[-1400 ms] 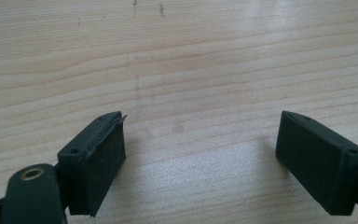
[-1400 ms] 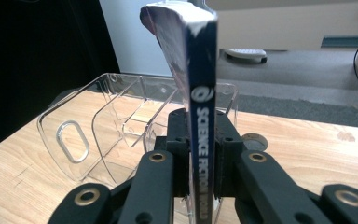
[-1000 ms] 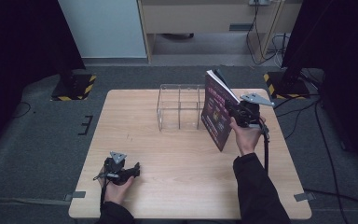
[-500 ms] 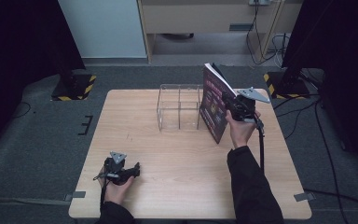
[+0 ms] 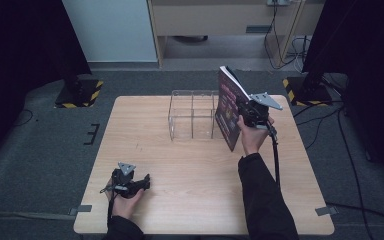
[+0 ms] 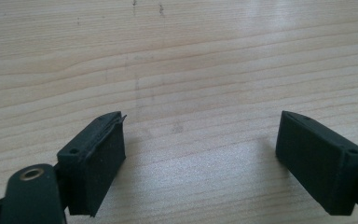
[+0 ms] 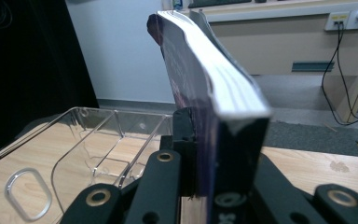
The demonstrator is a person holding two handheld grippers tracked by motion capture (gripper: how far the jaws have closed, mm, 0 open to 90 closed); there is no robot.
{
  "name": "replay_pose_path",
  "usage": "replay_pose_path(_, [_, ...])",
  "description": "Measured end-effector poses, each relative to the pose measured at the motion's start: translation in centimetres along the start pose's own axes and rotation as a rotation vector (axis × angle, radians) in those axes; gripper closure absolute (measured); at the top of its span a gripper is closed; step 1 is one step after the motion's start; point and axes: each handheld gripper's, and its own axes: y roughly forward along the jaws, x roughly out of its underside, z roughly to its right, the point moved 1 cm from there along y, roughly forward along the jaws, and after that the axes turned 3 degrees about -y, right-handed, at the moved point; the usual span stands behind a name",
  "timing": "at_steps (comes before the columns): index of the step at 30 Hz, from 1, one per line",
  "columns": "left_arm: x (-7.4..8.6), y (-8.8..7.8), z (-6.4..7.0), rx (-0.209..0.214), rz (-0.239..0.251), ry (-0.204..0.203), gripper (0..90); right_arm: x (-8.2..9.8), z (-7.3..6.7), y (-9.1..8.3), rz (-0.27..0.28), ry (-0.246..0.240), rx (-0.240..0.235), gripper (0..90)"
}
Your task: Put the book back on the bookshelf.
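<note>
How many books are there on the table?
1. The book is held upright in the right gripper, just right of the clear rack. Nothing looks hidden.

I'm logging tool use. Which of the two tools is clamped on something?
The right tool, shut on the purple-covered book held upright beside the clear organizer. The left tool rests open on the table, nothing between its jaws.

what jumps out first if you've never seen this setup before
A dark-covered book held upright above the right half of the table, clamped in the right gripper. Just left of it stands a clear plastic organizer with dividers. Near the front left edge, the left gripper rests on bare wood, its fingers wide apart.
</note>
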Motion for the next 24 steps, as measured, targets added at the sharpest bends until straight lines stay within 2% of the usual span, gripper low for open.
replay_pose_path(9, [0.0, 0.0, 0.0, 0.0, 0.0, 0.0, 14.7, 0.08, -0.13, 0.09, -0.008, -0.018, 0.021, 82.2])
replay_pose_path(17, [0.0, 0.0, 0.0, -0.001, 0.0, 0.0, 14.7, 0.13, 0.16, 0.08, -0.017, -0.016, 0.009, 68.0])
replay_pose_path(18, [0.0, 0.0, 0.01, 0.0, 0.0, 0.0, 14.7, 0.21, 0.22, 0.16, -0.023, -0.022, 0.007, 63.2])
replay_pose_path(20, [0.0, 0.0, 0.01, 0.0, 0.0, -0.001, 14.7, 0.25, 0.24, 0.19, -0.025, -0.03, 0.008, 60.6])
replay_pose_path(21, [0.0, 0.0, 0.01, 0.0, 0.0, -0.001, 14.7, 0.33, 0.21, 0.26, -0.033, -0.035, -0.005, 53.9])
replay_pose_path(24, [0.0, 0.0, 0.01, 0.0, -0.001, 0.0, 14.7, 0.42, 0.19, 0.3, -0.039, -0.05, -0.004, 49.6])
